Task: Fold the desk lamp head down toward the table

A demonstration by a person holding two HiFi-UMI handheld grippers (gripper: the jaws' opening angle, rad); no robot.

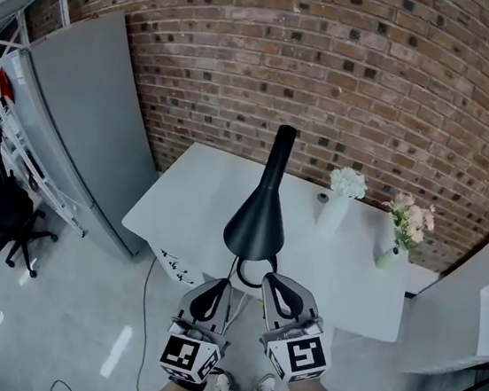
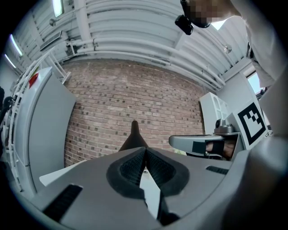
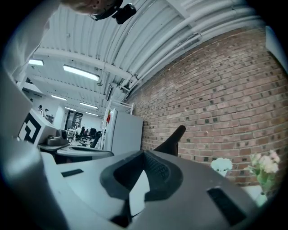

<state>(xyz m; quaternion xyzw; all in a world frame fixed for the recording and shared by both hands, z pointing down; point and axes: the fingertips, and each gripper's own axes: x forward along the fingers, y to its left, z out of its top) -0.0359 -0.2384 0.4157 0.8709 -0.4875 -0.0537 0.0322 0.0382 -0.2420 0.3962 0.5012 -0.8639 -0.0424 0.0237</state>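
Note:
A black desk lamp (image 1: 257,223) stands on the white table (image 1: 190,201). Its cone-shaped head widens toward me and its thin neck points up at the brick wall. My left gripper (image 1: 228,282) and right gripper (image 1: 267,278) hang side by side just below the rim of the lamp head, apart from it. Each has its jaws shut tip to tip with nothing between them. The lamp (image 2: 134,137) rises just beyond my left gripper (image 2: 145,149) in the left gripper view. In the right gripper view the lamp (image 3: 173,138) sits behind my right gripper (image 3: 144,153). The lamp's base is hidden.
A white vase of white flowers (image 1: 343,194) and a glass of pink flowers (image 1: 406,225) stand at the table's far right, against the brick wall (image 1: 348,88). A grey panel (image 1: 84,124) leans at the left, with an office chair (image 1: 1,212) beyond it.

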